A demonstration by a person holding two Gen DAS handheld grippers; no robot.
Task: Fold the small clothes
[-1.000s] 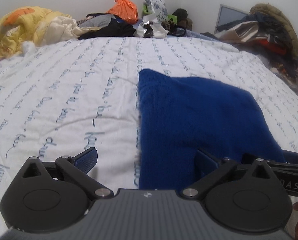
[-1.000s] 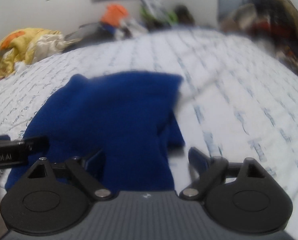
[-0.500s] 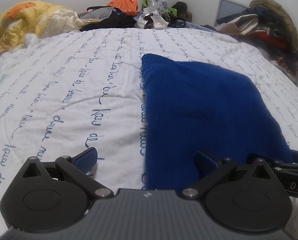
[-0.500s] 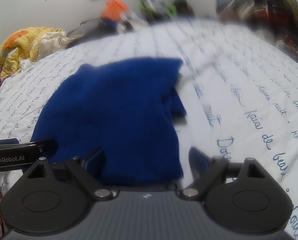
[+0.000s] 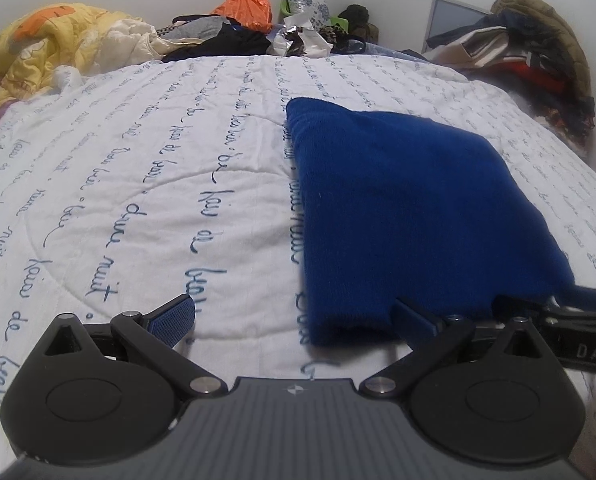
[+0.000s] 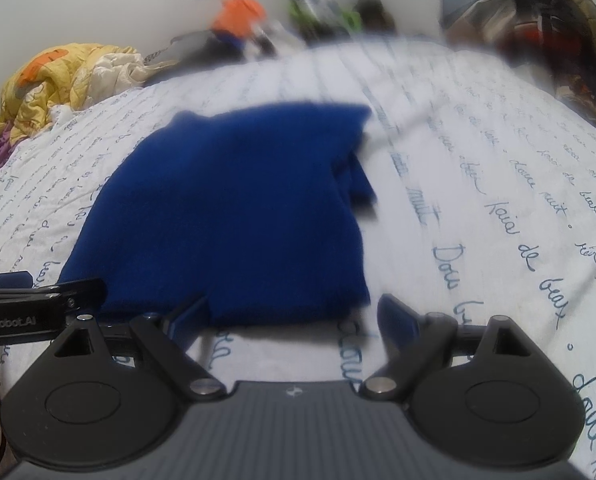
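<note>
Left-wrist and right-wrist views over a bed. A folded, deep-blue knitted garment (image 5: 410,208) lies flat on a white quilted bedspread printed with lines of blue cursive script (image 5: 137,184). In the left-wrist view the garment occupies the right half of the bed surface, its straight left edge running away from the camera; in the right-wrist view it lies left of centre, with a smaller flap of the same fabric projecting from under its right edge.

The left gripper (image 5: 298,318) has its jaws spread wide: the left pad is over bare bedspread, the right pad is at the near edge of the garment, and nothing is clamped. The right gripper (image 6: 293,314) is likewise wide apart, its two pads bracketing the near right corner of the garment without pressing on it. Each gripper appears at the side edge of the other's view, close beside it.

Along the far edge of the bed are a crumpled yellow-and-orange quilt (image 5: 53,40), an orange plastic bag (image 5: 243,2) amid dark clothing, and, at far right, a heap of mixed garments topped by an olive padded coat (image 5: 538,36).
</note>
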